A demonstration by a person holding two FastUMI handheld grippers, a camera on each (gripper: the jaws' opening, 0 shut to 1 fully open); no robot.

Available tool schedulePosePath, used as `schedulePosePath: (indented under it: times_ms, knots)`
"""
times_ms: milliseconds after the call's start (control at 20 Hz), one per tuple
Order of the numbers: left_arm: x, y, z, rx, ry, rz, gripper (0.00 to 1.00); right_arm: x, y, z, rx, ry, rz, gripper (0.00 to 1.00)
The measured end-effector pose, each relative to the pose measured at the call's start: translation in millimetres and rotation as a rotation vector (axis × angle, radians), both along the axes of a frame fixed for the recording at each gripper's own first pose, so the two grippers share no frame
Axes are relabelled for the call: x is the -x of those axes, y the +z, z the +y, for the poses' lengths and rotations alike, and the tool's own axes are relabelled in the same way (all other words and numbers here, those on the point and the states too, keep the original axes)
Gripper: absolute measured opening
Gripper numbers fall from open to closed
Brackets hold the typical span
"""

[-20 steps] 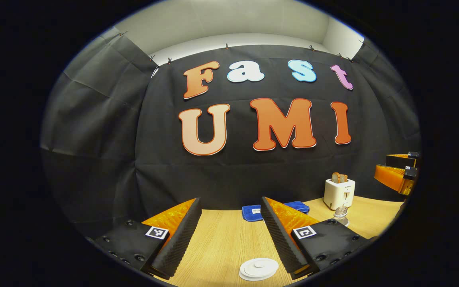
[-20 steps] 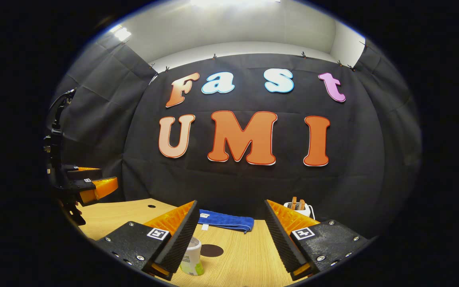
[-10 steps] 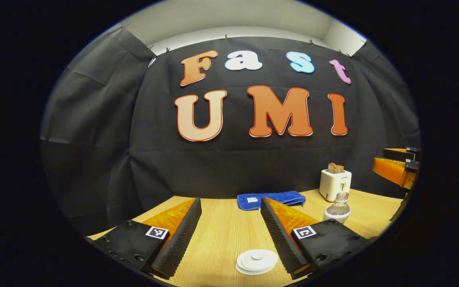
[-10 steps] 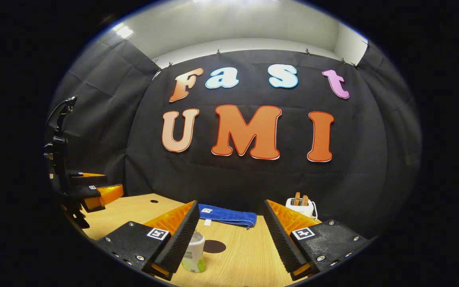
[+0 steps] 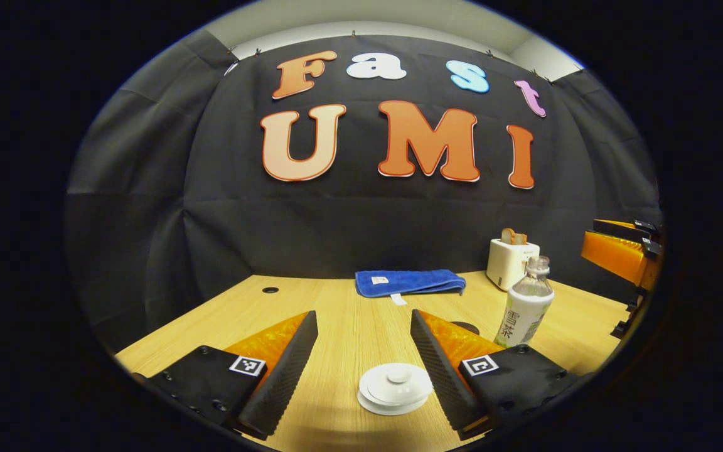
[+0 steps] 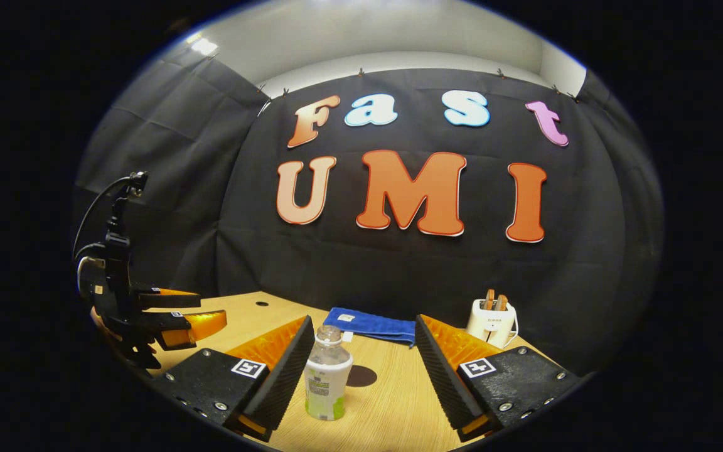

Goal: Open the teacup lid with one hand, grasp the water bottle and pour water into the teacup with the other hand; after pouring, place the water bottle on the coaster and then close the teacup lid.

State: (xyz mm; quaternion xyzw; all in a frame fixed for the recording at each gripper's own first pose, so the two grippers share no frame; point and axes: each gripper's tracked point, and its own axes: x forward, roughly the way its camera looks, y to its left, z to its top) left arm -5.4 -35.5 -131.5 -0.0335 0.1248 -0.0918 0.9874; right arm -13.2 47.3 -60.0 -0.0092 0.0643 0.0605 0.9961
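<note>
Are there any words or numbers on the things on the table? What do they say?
None can be read for sure.
Water bottle: label has print, too small to read.
Toaster: tiny dark mark on its front, too blurred.
Blue towel: white tag, too small.
Black-and-white square marker: a pattern, no words.
Teacup lid: plain white, no writing seen.

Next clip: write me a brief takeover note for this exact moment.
Left gripper: open, empty, over the lidded teacup.
Right gripper: open, empty; the water bottle stands upright between its fingers, untouched.
The dark coaster lies just behind the bottle on the table.
Done: nothing yet.
Left: lift lid, pour, bottle onto coaster, close lid.
</note>
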Motion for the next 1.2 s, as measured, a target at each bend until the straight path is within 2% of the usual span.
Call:
schedulePosePath:
  times_ms: [150,250,400,450,500,750,800,850,950,1100,1150,1200]
  knots:
    - [2,-21,-6,-0.012,-0.024,0.042,0.96,2,-12,6,0.0,0.016,0.035,0.96]
    - [4,-35,-10,-0.024,-0.041,0.07,0.92,3,-19,9,0.002,0.023,0.049,0.96]
    - [5,-49,-24,-0.042,-0.086,0.093,0.92,3,-29,10,0.006,0.027,0.073,0.96]
    - [6,-52,-28,-0.046,-0.096,0.097,0.9,4,-33,10,0.003,0.026,0.081,0.96]
    - [6,-57,-30,-0.052,-0.102,0.106,0.82,5,-36,10,-0.001,0.025,0.089,0.96]
    - [5,-72,-43,-0.056,-0.136,0.141,0.76,7,-45,3,-0.01,0.012,0.115,0.96]
    - [5,-76,-45,-0.063,-0.145,0.149,0.65,7,-47,2,-0.012,0.01,0.118,0.96]
    - [5,-80,-44,-0.065,-0.148,0.158,0.67,8,-47,1,-0.015,0.008,0.121,0.96]
    - [6,-84,-49,-0.073,-0.151,0.173,0.53,7,-50,0,-0.016,0.005,0.124,0.96]
    - [4,-83,-44,-0.088,-0.138,0.17,0.49,7,-52,-1,-0.018,0.003,0.126,0.96]
    - [-1,-84,-45,-0.082,-0.127,0.171,0.45,8,-52,0,-0.018,0.004,0.128,0.96]
    - [1,-84,-44,-0.086,-0.131,0.179,0.35,8,-53,0,-0.018,0.009,0.132,0.96]
